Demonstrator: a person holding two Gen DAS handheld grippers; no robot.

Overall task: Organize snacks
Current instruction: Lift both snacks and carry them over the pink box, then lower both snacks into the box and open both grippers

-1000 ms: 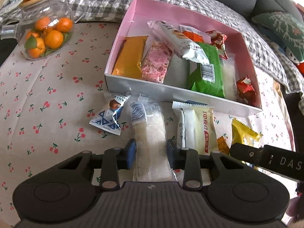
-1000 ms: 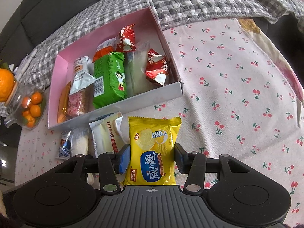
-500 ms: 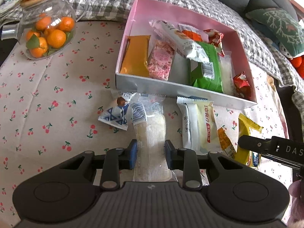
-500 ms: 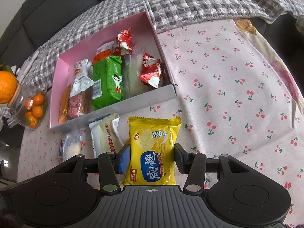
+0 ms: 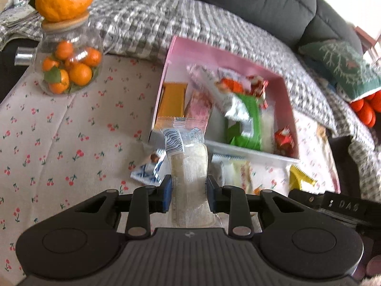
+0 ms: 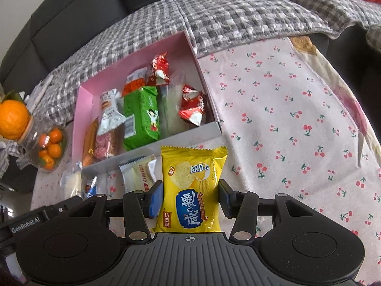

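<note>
The left gripper (image 5: 188, 191) is clenching a clear pack (image 5: 188, 166) at centre frame, its long axis running up toward the pink box (image 5: 250, 152) and its far end overlapping the box's near wall. The right gripper (image 6: 190, 197) is grasping a yellow bag (image 6: 191, 188), lower centre, long axis likewise pointing at the box. Judging from this, each should be carried clear over the near wall and laid lengthwise in a free gap before letting go.

Clear crinkly plastic wrapper around pale cake bar (image 5: 188, 166), glossy. Yellow glossy foil-plastic chip packet (image 6: 191, 190), smooth. Pink cardboard box (image 6: 133, 69), matt inside, grey outer wall. Cherry-print cotton cloth on desk (image 6: 285, 119), matt, soft. Round clear glass jar (image 5: 69, 54), pale wooden lid. Grey checked woven blanket (image 5: 147, 21), rough. Left claw (image 5: 189, 195) matt black plastic, blue rubbery pads.
</note>
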